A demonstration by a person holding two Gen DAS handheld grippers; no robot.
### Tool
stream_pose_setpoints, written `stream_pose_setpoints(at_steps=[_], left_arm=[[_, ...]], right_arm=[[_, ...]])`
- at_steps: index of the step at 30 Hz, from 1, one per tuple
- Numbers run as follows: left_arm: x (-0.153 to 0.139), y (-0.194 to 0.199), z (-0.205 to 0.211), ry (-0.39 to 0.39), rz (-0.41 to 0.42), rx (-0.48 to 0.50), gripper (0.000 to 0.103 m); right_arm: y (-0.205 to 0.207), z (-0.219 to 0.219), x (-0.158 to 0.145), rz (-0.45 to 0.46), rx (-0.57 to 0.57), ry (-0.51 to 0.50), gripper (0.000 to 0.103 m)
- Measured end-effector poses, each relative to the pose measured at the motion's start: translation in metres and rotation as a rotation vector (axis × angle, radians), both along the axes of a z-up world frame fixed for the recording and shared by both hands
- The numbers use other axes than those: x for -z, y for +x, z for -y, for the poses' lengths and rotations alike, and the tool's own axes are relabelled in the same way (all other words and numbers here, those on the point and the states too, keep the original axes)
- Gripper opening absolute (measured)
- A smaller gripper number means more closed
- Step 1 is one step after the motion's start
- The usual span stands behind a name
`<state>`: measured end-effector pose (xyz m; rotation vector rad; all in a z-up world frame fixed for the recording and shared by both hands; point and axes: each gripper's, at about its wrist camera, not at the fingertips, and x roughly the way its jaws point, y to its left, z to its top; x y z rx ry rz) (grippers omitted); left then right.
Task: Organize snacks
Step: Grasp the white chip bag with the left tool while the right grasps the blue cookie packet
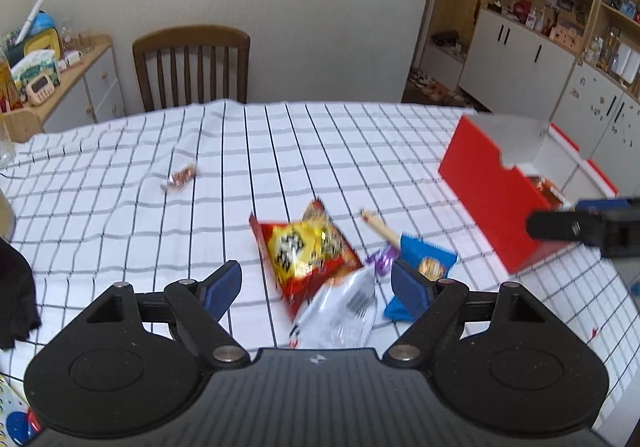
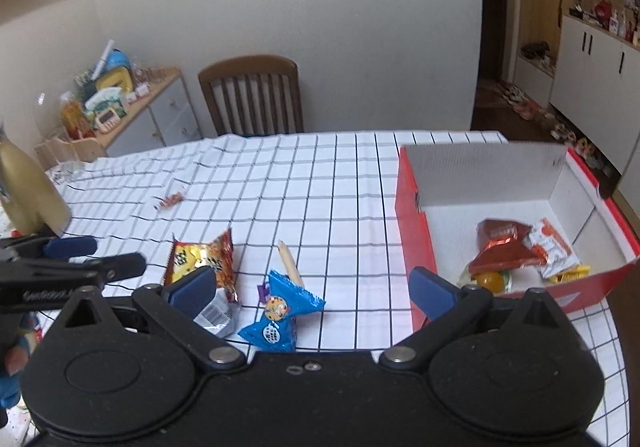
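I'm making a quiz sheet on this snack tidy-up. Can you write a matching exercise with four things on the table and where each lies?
Things:
1. blue packet
2. small candy
3. orange jelly cup
4. silver packet

Places:
A. inside the red box
B. alone on the tablecloth, towards the chair
C. partly on top of the red and yellow bag
D. on the cloth, next to a thin stick snack

Pairs: 1-D, 2-B, 3-A, 4-C
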<state>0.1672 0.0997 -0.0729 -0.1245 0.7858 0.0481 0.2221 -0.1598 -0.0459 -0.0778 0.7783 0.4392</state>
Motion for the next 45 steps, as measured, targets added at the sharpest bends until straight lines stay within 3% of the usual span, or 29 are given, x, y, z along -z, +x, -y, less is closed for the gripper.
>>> stream_pose_setpoints(at_steps=[7, 20, 33, 43, 45], left_arm=[[0.037, -0.005, 0.004, 0.029, -0.041, 0.036, 0.082], [0.079, -0.004, 0.007, -0.005, -0.082, 0.045, 0.082], [0.091, 0.008, 0.013, 0.000, -0.110, 0.045, 0.082], [0.091, 0.016, 0.012, -0.035, -0.137, 0.024, 0.061], [0.090, 0.016, 0.013, -0.038, -0.141, 0.021, 0.059]], right_arm=[[0.009, -0.020, 0.025, -0.045, 0.004, -0.020, 0.103], [0.027, -0.044, 0.075, -0.165, 0.036, -0.059, 0.100], [0.051, -0.062, 0.109, -0.286, 0.117, -0.048, 0.081], [0.059, -0.071, 0.120, -0.338, 0.156, -0.035, 0.073], [0.059, -0.072, 0.120, -0.341, 0.153, -0.035, 0.065]])
